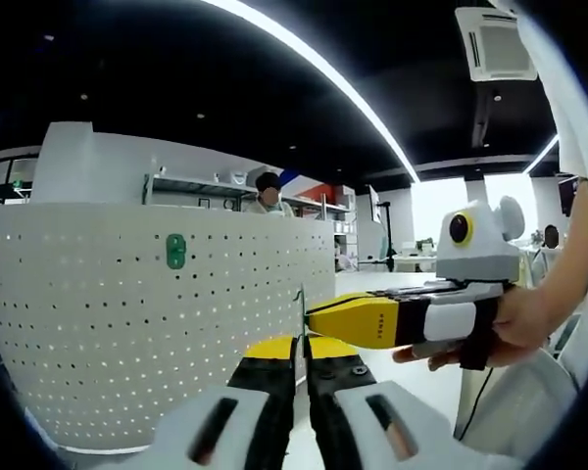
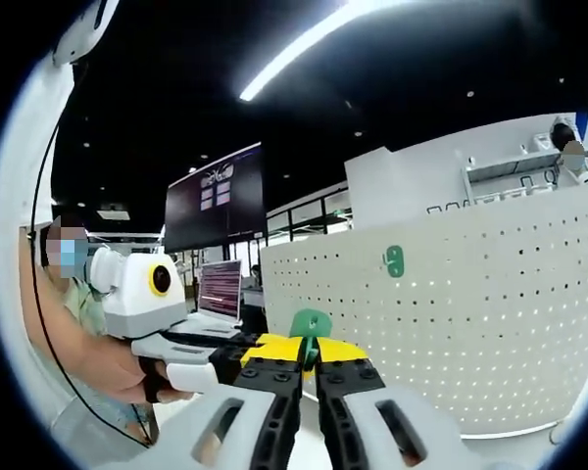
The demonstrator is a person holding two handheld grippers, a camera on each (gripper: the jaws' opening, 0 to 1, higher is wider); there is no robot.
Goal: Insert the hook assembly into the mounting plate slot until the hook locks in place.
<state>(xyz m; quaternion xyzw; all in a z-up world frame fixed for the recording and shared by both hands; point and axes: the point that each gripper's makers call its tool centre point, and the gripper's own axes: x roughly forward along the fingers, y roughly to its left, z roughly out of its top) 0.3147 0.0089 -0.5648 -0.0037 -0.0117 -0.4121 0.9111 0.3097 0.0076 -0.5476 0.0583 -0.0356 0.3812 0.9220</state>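
**Both tools meet at a green hook piece in front of the pegboard**

In the left gripper view, the left tool (image 1: 301, 377) is clenched on a thin green hook piece (image 1: 300, 318), seen edge-on. The right tool (image 1: 318, 318) comes in from the right, held by a hand (image 1: 514, 328), its yellow tips touching that piece. In the right gripper view the right tool (image 2: 309, 377) grips the green piece (image 2: 311, 323) (jaws nearly together). A second green hook (image 2: 394, 260) sits on the white perforated panel (image 2: 490, 313) beyond.
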